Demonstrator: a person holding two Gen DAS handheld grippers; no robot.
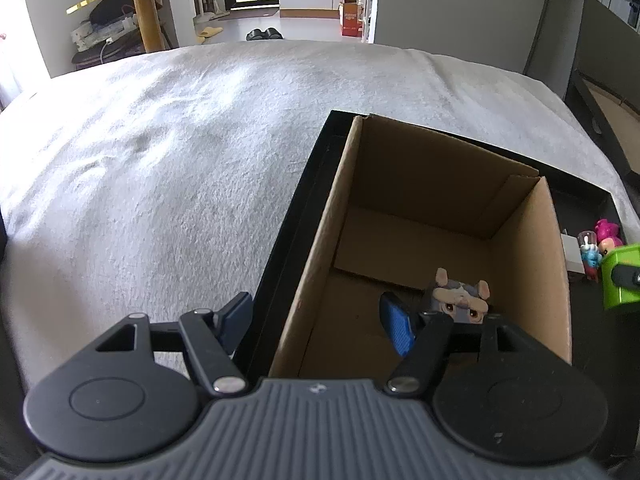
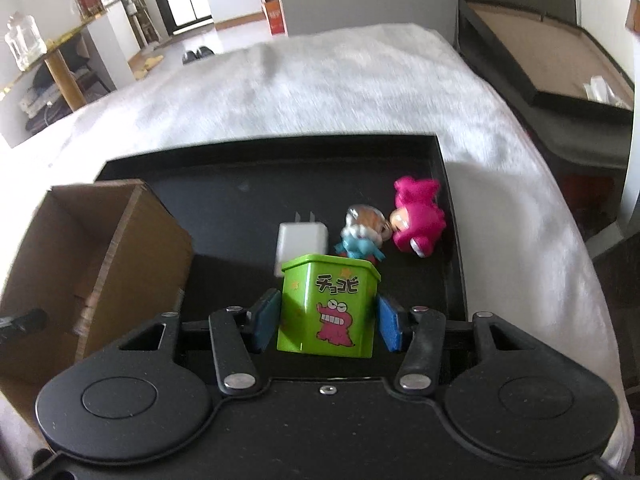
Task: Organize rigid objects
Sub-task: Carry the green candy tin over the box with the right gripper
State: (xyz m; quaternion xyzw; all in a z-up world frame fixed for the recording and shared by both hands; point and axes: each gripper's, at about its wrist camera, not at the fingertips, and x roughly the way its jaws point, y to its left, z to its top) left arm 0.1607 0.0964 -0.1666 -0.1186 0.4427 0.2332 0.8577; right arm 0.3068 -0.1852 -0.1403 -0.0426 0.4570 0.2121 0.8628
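An open cardboard box (image 1: 440, 184) stands on a black tray (image 1: 308, 184); a grey dog figure (image 1: 460, 298) lies inside it near the front. My left gripper (image 1: 316, 320) is open and empty, straddling the box's left wall. My right gripper (image 2: 328, 324) is shut on a green tin box (image 2: 330, 304) with a pink cartoon crocodile, held above the tray (image 2: 248, 184). The tin also shows at the right edge of the left wrist view (image 1: 624, 276). Beyond it lie a white charger plug (image 2: 300, 242), a blue figure (image 2: 362, 236) and a pink figure (image 2: 418, 216).
The tray sits on a bed with a white fleece blanket (image 1: 180, 152). The cardboard box (image 2: 92, 256) is left of my right gripper. A gold shelf table (image 1: 136, 4) stands beyond the bed, and a dark framed board (image 2: 552, 52) to the right.
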